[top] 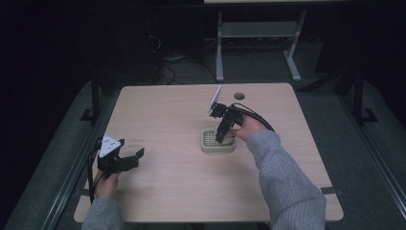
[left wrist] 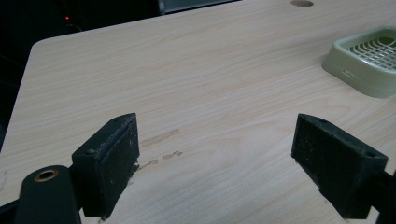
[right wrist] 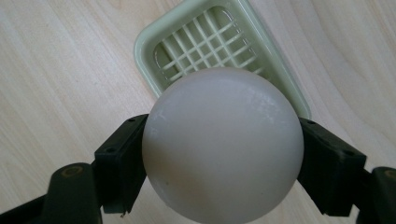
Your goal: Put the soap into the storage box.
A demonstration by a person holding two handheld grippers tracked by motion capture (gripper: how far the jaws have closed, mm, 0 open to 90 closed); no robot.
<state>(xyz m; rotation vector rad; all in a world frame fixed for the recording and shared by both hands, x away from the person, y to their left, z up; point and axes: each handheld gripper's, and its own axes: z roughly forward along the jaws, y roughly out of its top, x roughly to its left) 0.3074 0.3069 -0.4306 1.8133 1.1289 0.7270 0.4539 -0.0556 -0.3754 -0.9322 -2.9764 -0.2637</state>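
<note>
Item 1: smooth, matte white ball. It sits clamped between the two black jaws of my right gripper, one pad pressed against each side. Being round, it shows no long axis and no facing direction. It hangs directly above the tray, with no contact between the two visible.

Item 2: pale green rectangular plastic tray with rounded corners and a slatted grid floor. It rests flat on the desk, right of centre in the high view. In the right gripper view its long axis runs diagonally, from upper left to lower right, and the ball covers its nearer part. In the left gripper view it lies far off at the right edge.

Item 3: light wood-grain desk with rounded corners and a round cable hole near its far edge.

Item 4: my right gripper in the high view, tilted downward over the tray.

Item 5: my left gripper, low over the desk's near left area, well apart from the tray; its jaws stand wide apart with bare wood between them.
</note>
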